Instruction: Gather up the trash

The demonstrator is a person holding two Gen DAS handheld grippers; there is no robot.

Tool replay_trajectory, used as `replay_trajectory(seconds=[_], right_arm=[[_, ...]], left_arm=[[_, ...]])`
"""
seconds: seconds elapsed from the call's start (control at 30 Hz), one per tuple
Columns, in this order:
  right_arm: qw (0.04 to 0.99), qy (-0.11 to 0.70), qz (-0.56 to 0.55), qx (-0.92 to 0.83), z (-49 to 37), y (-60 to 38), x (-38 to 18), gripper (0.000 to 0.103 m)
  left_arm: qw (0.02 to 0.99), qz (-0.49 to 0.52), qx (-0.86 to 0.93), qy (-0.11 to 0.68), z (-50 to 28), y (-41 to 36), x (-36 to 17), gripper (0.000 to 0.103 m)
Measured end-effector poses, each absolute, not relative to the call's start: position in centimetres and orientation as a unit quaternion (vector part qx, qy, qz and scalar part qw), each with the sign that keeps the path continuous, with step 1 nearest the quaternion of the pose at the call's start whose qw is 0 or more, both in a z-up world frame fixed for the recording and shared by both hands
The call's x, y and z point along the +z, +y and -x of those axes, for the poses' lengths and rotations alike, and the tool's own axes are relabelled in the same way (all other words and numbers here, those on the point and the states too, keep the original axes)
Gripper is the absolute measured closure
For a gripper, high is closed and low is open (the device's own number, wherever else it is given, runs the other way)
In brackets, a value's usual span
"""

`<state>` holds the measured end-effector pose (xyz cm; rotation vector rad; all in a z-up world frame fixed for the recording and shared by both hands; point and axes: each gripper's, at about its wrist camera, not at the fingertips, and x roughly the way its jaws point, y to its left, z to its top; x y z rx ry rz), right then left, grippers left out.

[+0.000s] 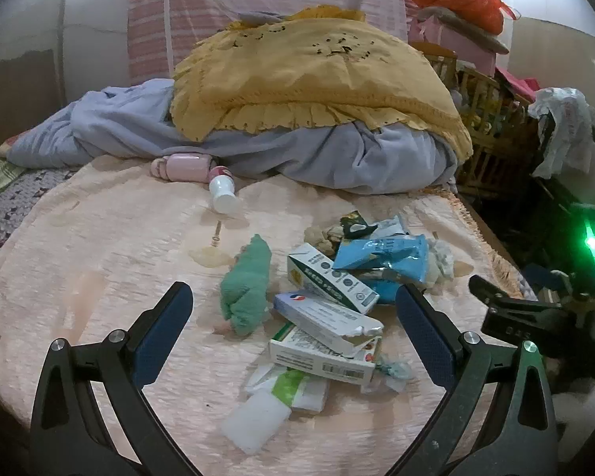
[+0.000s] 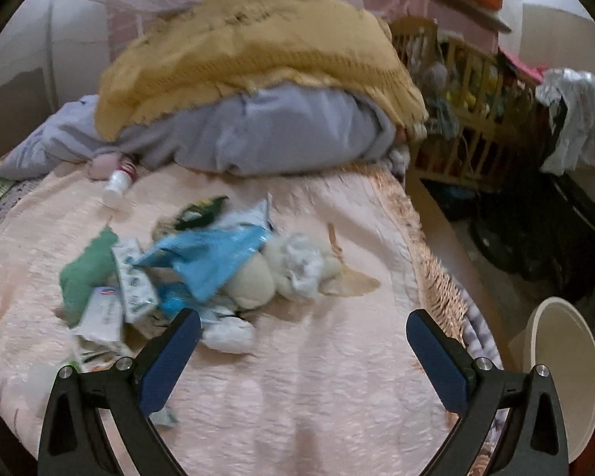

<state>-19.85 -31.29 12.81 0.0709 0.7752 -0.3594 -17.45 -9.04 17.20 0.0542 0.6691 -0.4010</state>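
A heap of trash lies on the pink bedspread (image 1: 99,246): cardboard cartons (image 1: 329,279), a blue foil wrapper (image 1: 380,256), a crumpled green cloth (image 1: 246,285), white packets (image 1: 258,416) and wadded tissue (image 1: 440,261). My left gripper (image 1: 293,305) is open and empty, its jaws standing either side of the heap, above it. In the right wrist view the same wrapper (image 2: 214,258), green cloth (image 2: 87,273), cartons (image 2: 135,281) and white wads (image 2: 297,265) show, blurred. My right gripper (image 2: 303,329) is open and empty, to the right of the heap.
A white bottle (image 1: 223,194) and a pink case (image 1: 186,166) lie near a yellow-and-lilac bedding pile (image 1: 317,91). A wooden crib (image 2: 468,91) stands right of the bed. A cream bin (image 2: 563,373) sits on the floor at the bed's right edge.
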Motion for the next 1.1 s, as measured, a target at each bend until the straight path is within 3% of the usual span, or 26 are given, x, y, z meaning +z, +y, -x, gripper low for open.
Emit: replay_trajectory(seconds=[1.1], right_arm=[[0.941, 0.311, -0.028, -0.130, 22.1, -26.2, 18.7, 0.000]], left_arm=[[0.942, -0.004, -0.156, 0.298, 17.3, -6.0, 17.8, 0.001]])
